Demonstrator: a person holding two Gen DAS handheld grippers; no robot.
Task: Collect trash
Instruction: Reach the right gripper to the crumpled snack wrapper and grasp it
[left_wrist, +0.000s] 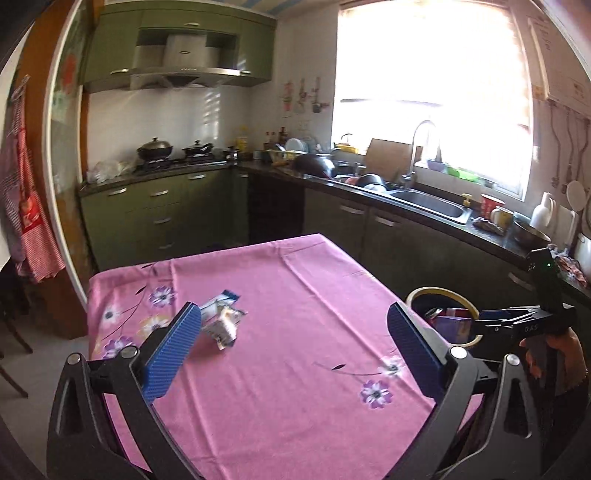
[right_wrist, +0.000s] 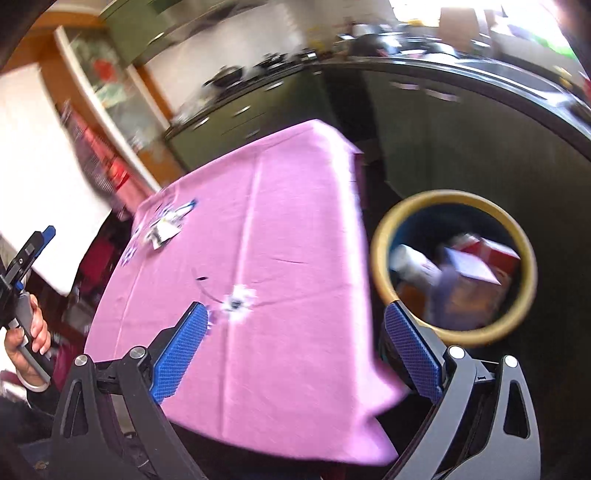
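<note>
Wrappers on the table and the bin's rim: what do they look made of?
Wrappers: probably thin plastic or foil film, crumpled, glossy with white glints. Bin rim: smooth tan band, likely plastic, though blur leaves it open.

Left gripper (left_wrist: 293, 341) wide apart, empty; right gripper (right_wrist: 291, 349) likewise.

Bin contents (right_wrist: 469, 273) motion-blurred, unidentifiable
</note>
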